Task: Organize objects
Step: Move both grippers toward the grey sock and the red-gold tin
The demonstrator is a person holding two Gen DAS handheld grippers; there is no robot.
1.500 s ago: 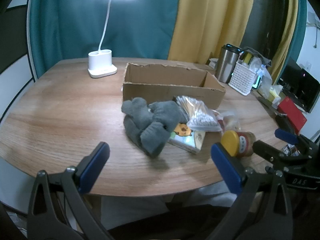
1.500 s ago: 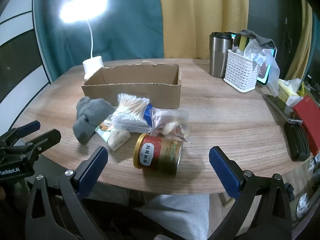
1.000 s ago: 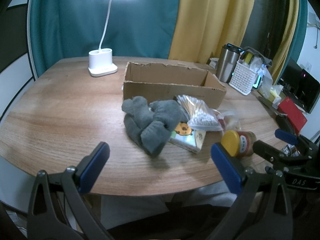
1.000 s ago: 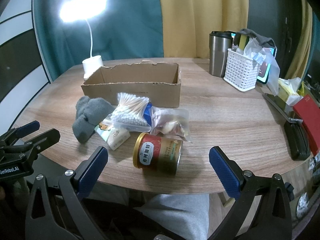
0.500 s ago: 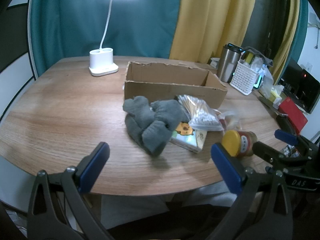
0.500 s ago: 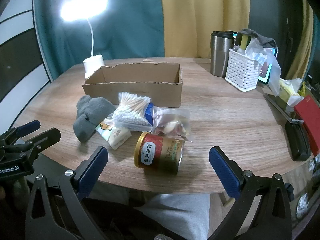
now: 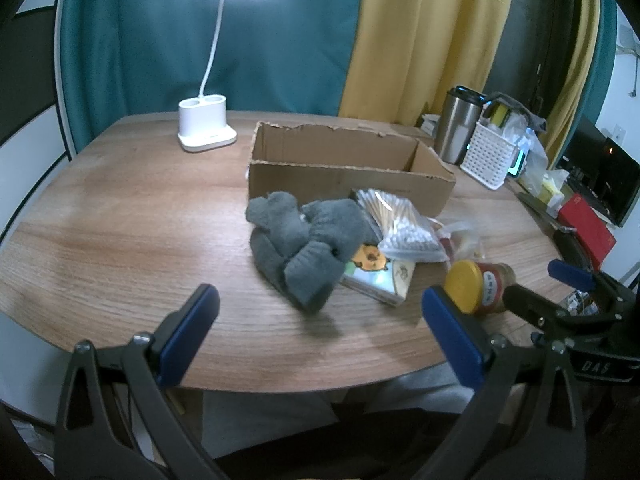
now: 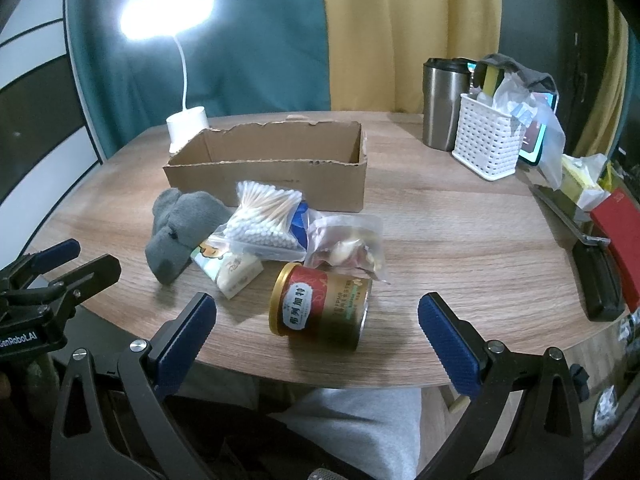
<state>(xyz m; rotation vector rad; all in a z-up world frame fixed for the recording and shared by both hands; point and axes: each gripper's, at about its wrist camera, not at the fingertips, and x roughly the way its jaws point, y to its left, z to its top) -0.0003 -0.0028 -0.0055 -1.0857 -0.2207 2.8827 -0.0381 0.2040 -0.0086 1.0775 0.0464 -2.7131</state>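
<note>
The left gripper [image 7: 320, 332] is held at the near table edge with its jaws spread wide and nothing between them. The grey sock bundle [image 7: 304, 240] lies on the wooden table [image 7: 120, 216] directly ahead of the gap, apart from both fingers. Touching the bundle on its right is a tissue pack with a cartoon print [image 7: 376, 276], partly covered by a bag of cotton swabs [image 7: 400, 224]. An open cardboard box [image 7: 340, 168] stands behind this cluster, with a white desk lamp [image 7: 206, 128] beyond its left end.

The right gripper [image 8: 316, 336] is likewise wide open and empty. A red-and-gold can [image 8: 320, 308] lies on its side between the line of its two fingers, just ahead of them and touching neither. A clear snack pouch [image 8: 348, 244] lies just behind the can. A steel tumbler [image 8: 442, 104] and a white basket [image 8: 490, 144] stand at the far right.
</note>
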